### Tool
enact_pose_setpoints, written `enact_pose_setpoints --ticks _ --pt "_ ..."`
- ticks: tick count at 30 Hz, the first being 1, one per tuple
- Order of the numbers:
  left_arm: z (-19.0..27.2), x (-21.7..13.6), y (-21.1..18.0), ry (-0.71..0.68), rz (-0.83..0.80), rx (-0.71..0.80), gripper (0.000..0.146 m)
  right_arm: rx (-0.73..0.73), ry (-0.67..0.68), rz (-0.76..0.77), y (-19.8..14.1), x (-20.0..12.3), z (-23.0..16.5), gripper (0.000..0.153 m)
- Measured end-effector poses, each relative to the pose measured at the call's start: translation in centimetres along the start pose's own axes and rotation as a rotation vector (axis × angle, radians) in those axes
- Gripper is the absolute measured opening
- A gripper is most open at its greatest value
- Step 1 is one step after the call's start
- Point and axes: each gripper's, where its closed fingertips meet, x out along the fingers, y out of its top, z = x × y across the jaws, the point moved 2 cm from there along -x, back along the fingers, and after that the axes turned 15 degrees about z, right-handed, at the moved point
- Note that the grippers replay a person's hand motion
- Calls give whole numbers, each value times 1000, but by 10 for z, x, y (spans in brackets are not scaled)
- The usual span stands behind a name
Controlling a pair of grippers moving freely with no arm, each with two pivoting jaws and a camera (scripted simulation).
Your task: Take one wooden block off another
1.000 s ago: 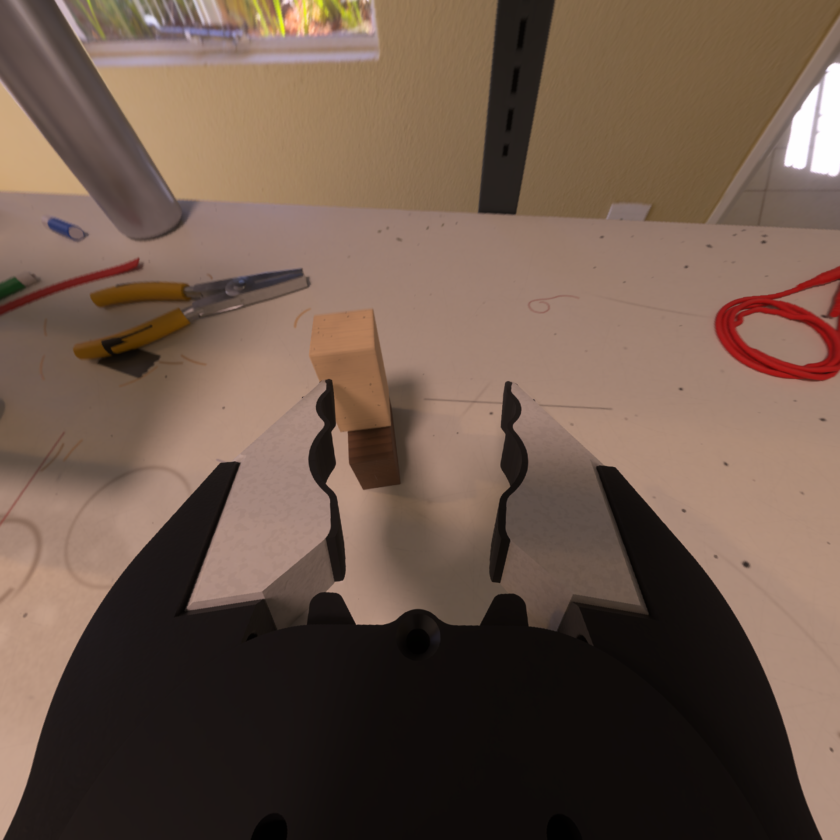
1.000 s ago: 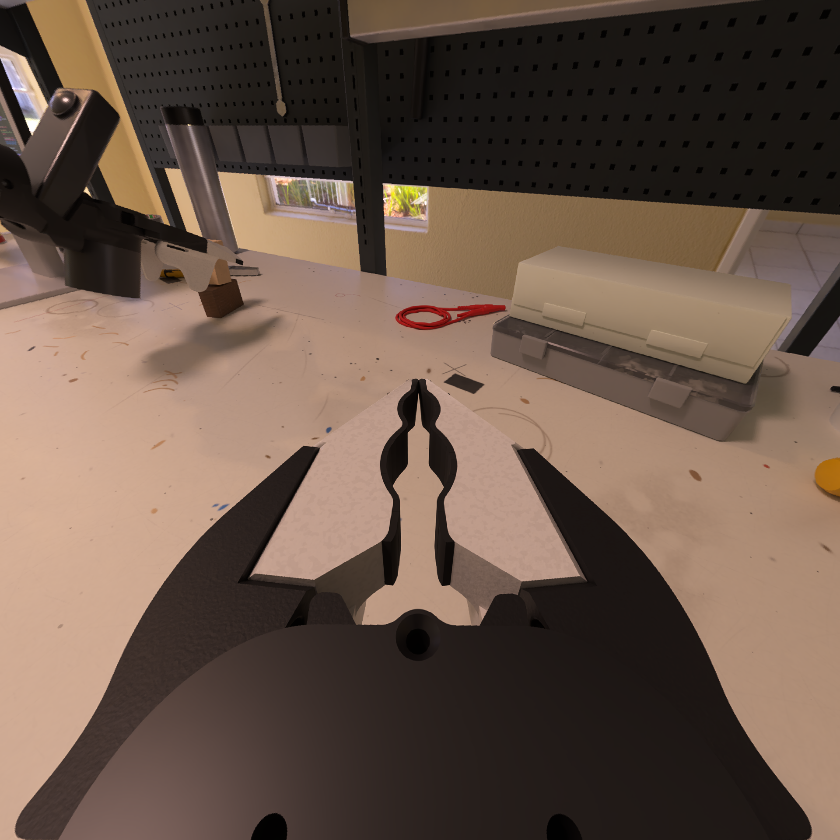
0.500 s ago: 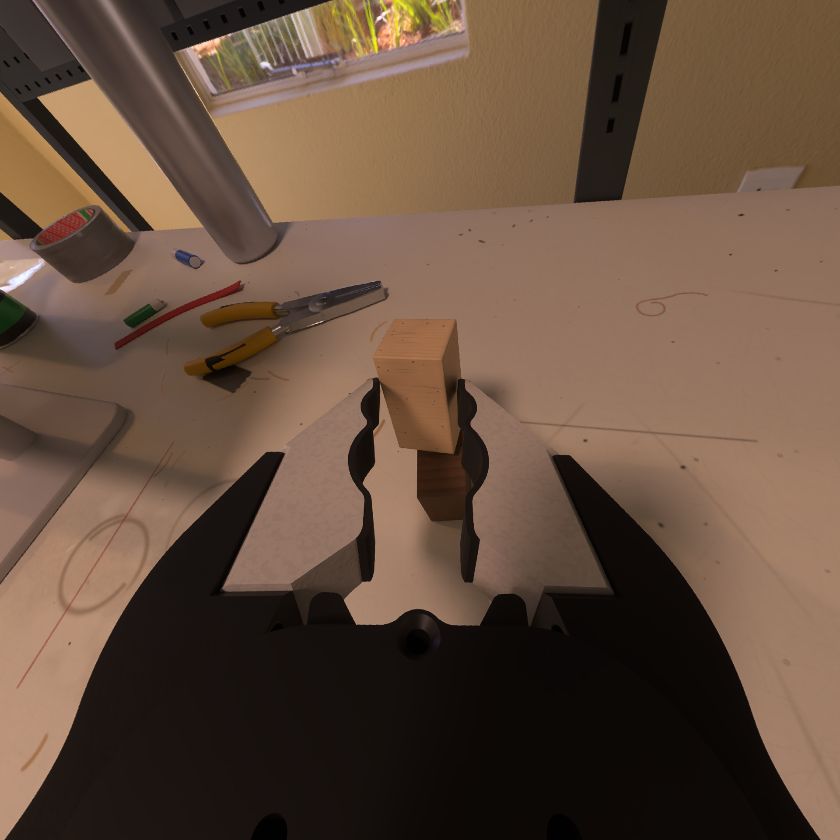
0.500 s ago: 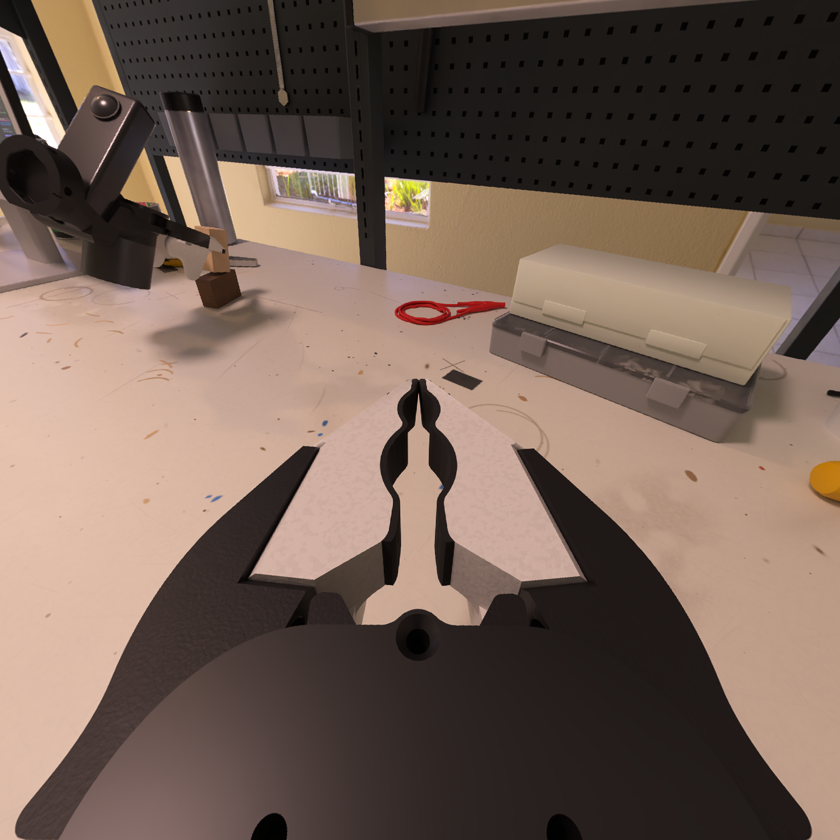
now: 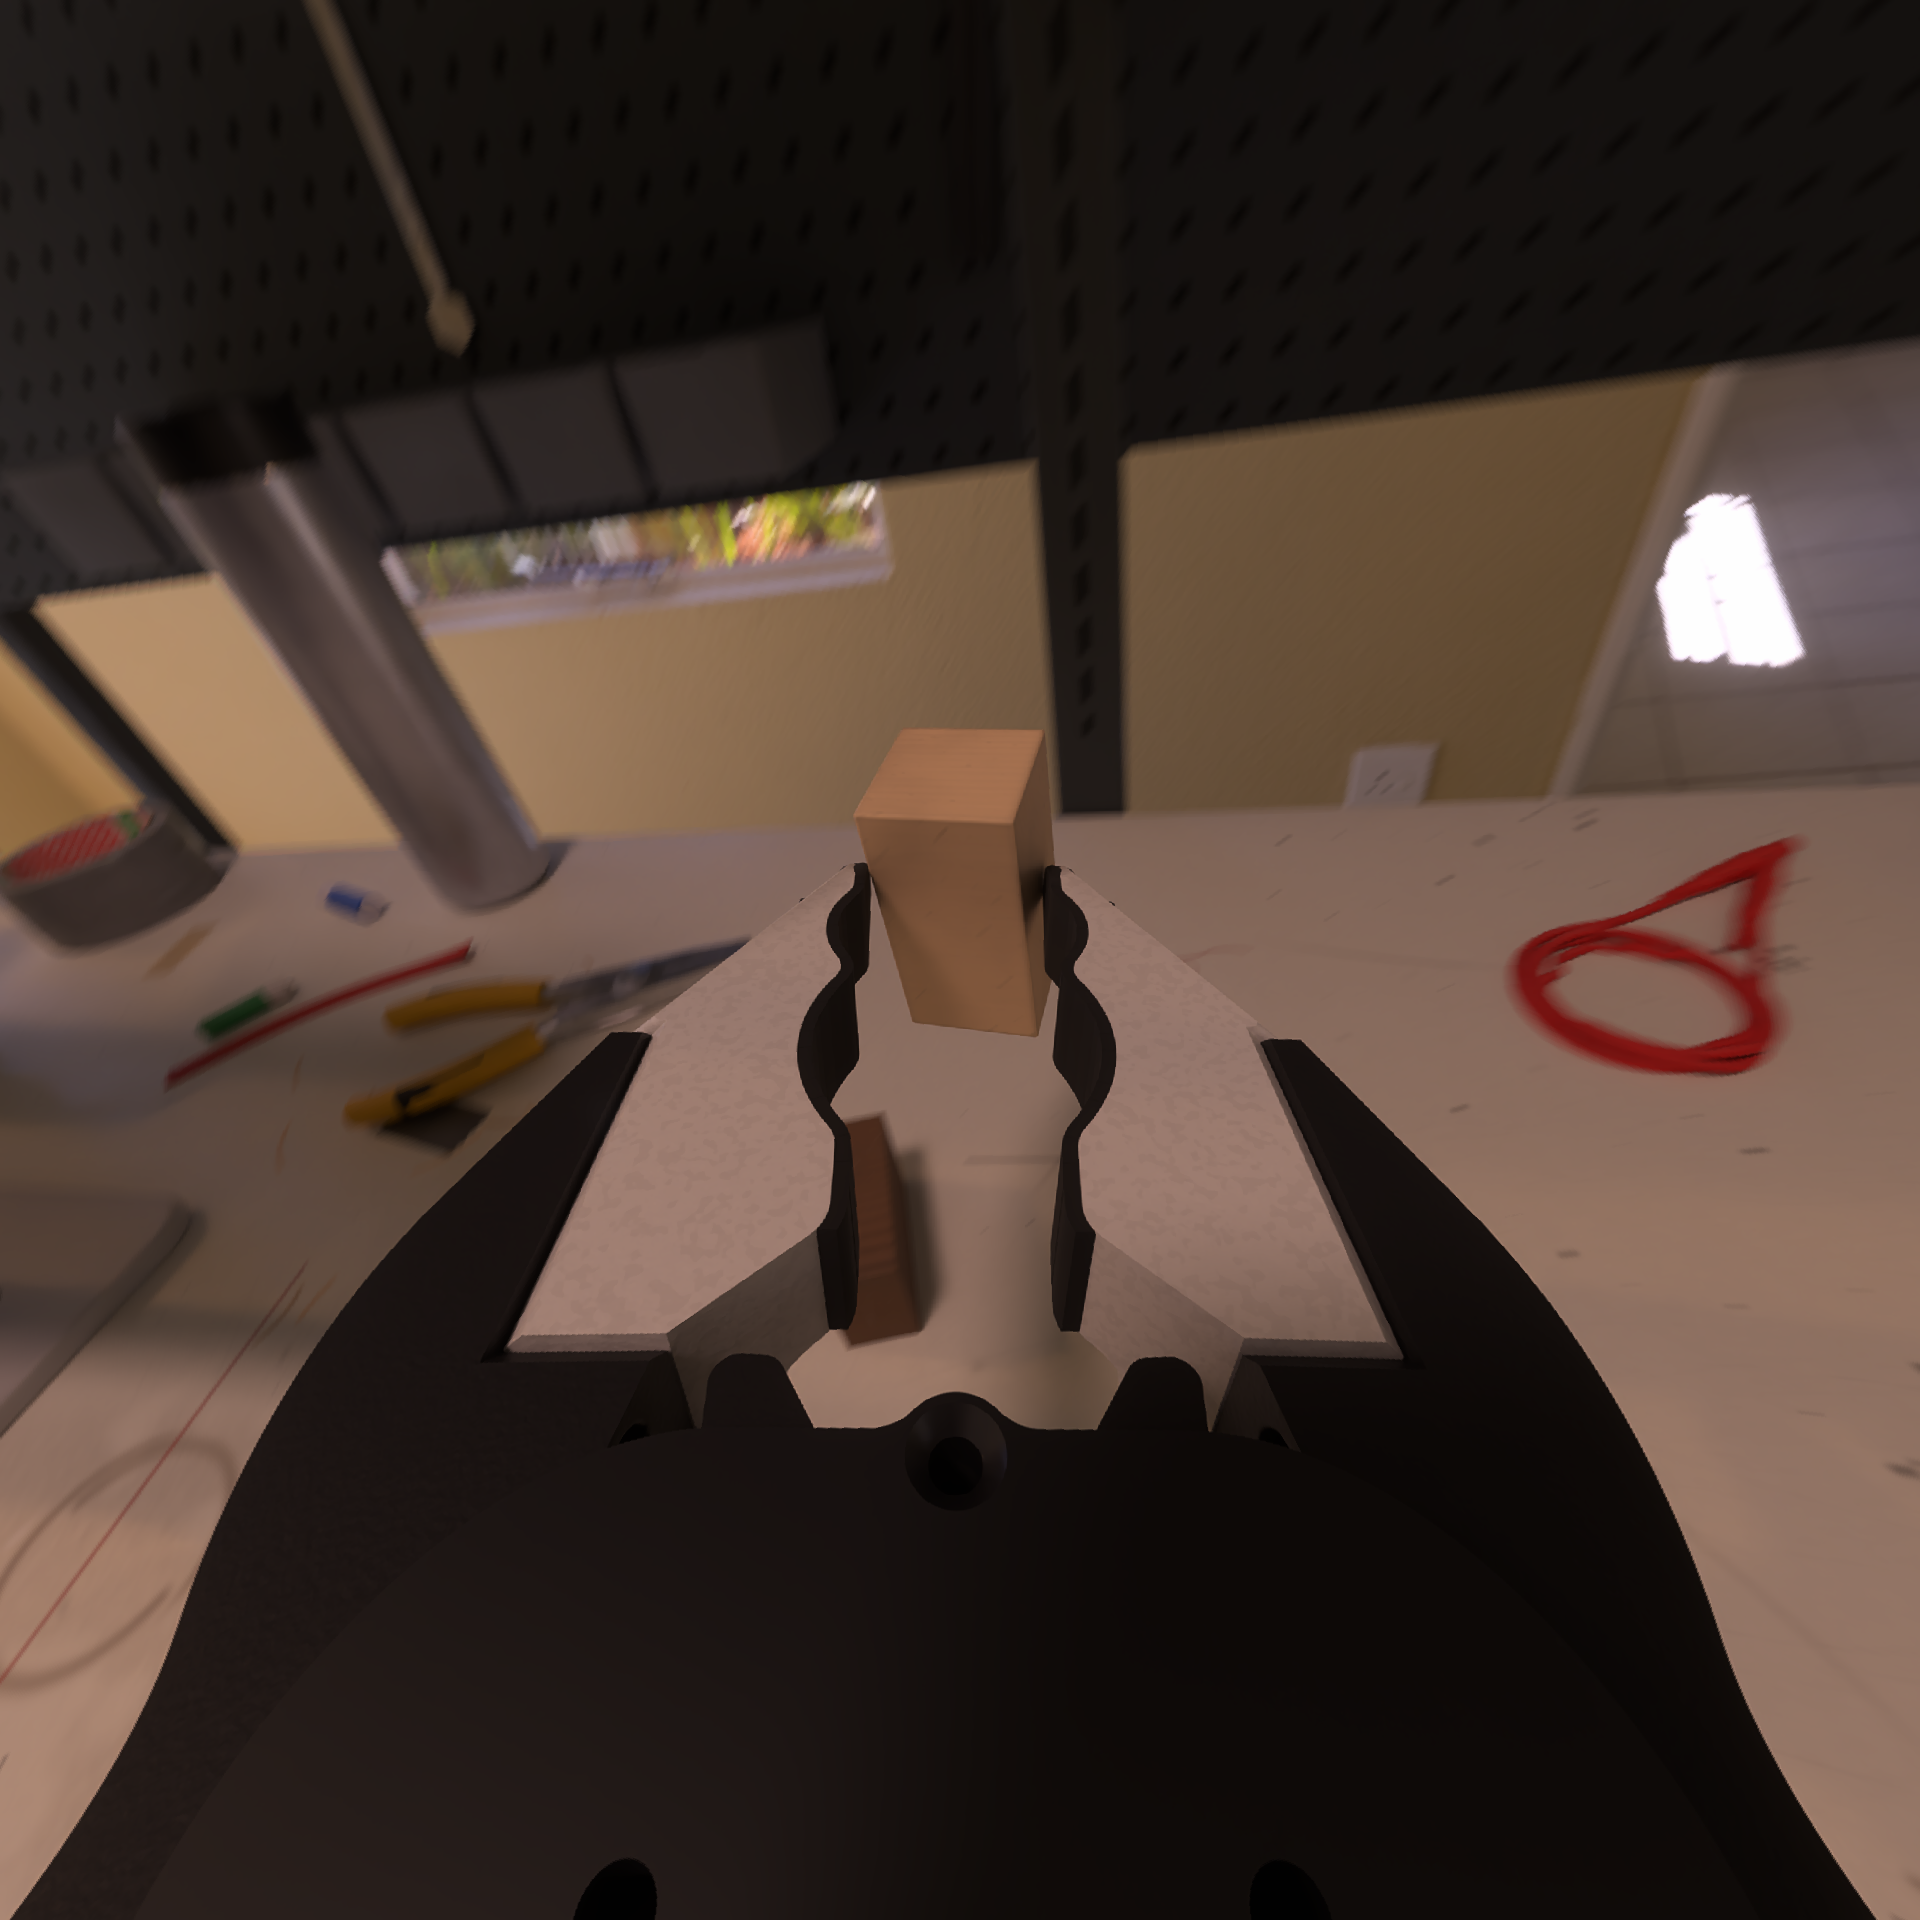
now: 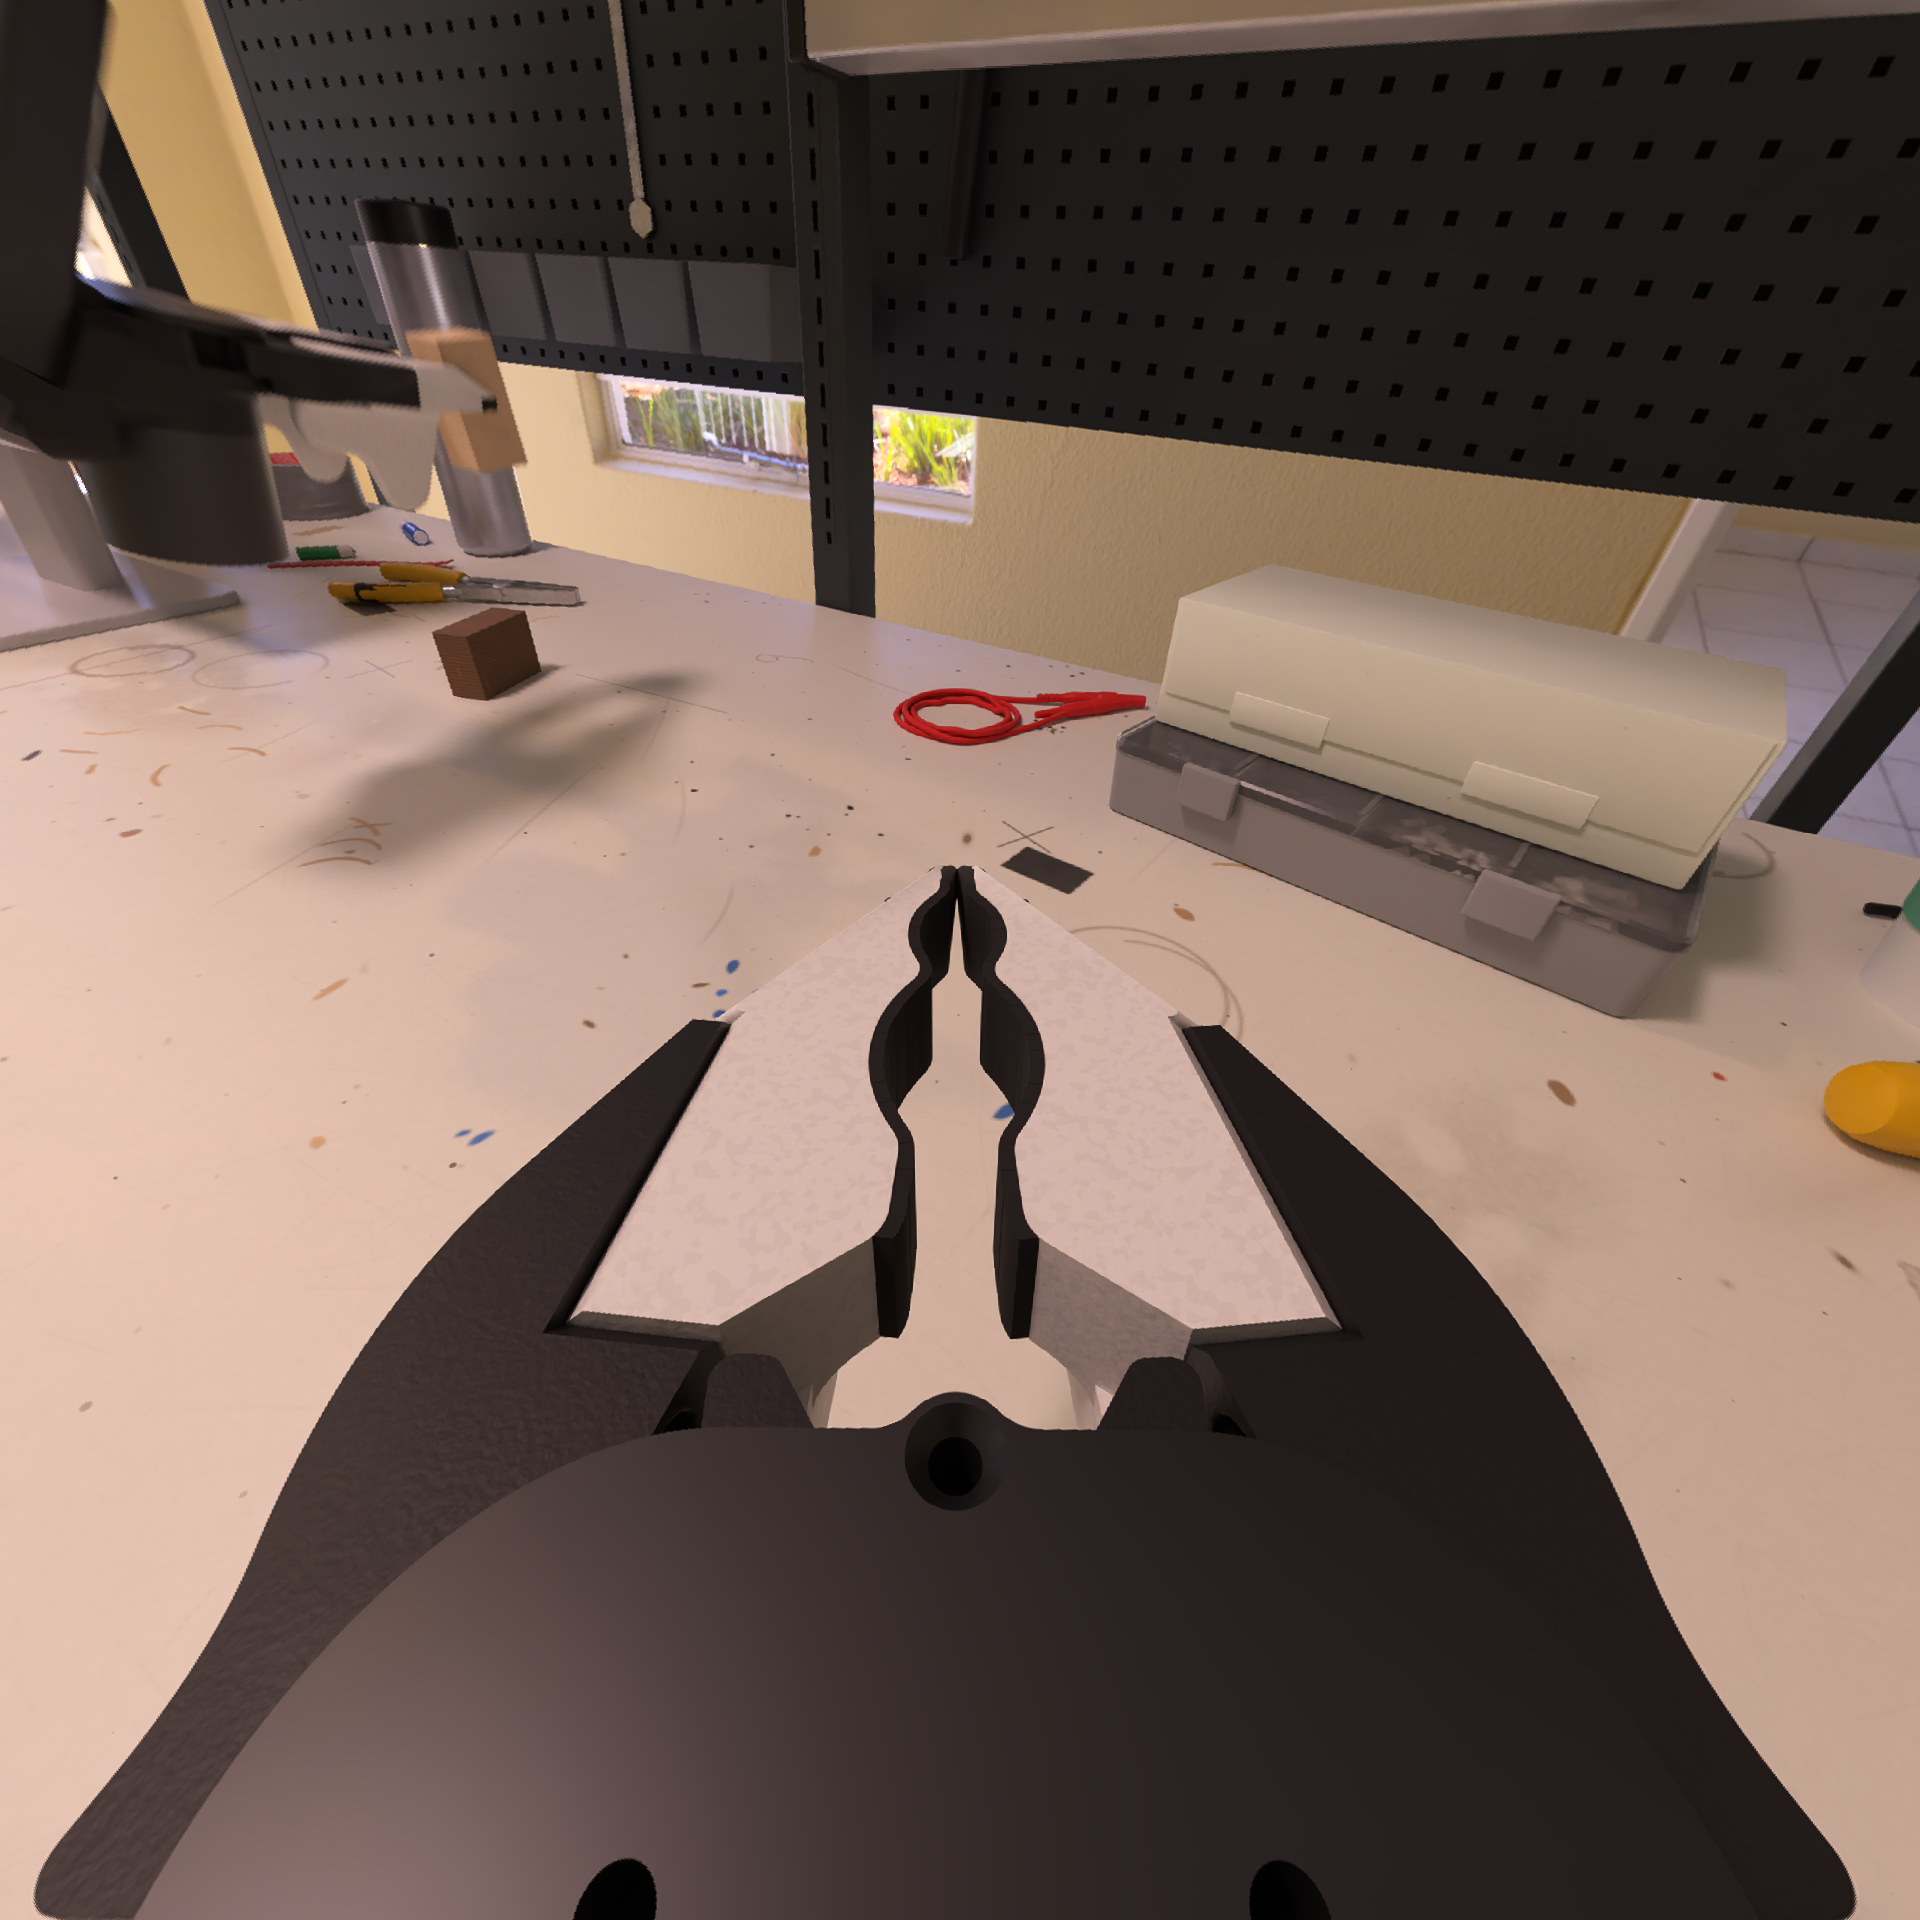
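Note:
My left gripper [image 5: 951, 883] is shut on a light wooden block [image 5: 961, 883] and holds it in the air, well above the bench. The dark brown block [image 5: 885, 1231] stands alone on the bench below, partly hidden behind my left finger. In the right wrist view the light block [image 6: 473, 400] hangs in the left gripper [image 6: 457, 400] at upper left, clear above the dark block [image 6: 486, 652]. My right gripper [image 6: 956, 878] is shut and empty, low over the middle of the bench.
Yellow-handled pliers [image 5: 468, 1039] [image 6: 457, 592], a red wire coil [image 5: 1652, 987] [image 6: 987, 715], a tape roll [image 5: 104, 878] and a metal cylinder [image 5: 364, 686] lie at the back. A cream and grey case [image 6: 1455, 769] sits right, a yellow object [image 6: 1875, 1107] at the right edge.
My left gripper closed on the light block and lifted it off the dark block, which stayed on the bench. My right gripper stayed shut and barely moved.

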Motion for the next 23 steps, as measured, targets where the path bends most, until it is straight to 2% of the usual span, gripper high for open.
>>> enact_pose_setpoints --ticks 4,8,14,17,21,23 --pt "42 -28 60 -166 187 -22 33 -2 -4 2 0 0 1 0" --pt "101 -80 106 -404 332 -32 33 -8 -8 20 4 -1 2 0" --pt "185 -165 116 -741 372 -135 33 -45 18 102 18 -3 -3 0" --pt "214 -196 111 -852 358 -170 33 -103 51 121 24 -2 -13 16" --pt "238 -219 103 -936 345 -178 33 -213 107 84 21 3 -33 58" --pt "244 -226 99 -954 337 -180 33 -262 113 65 17 5 -41 70"
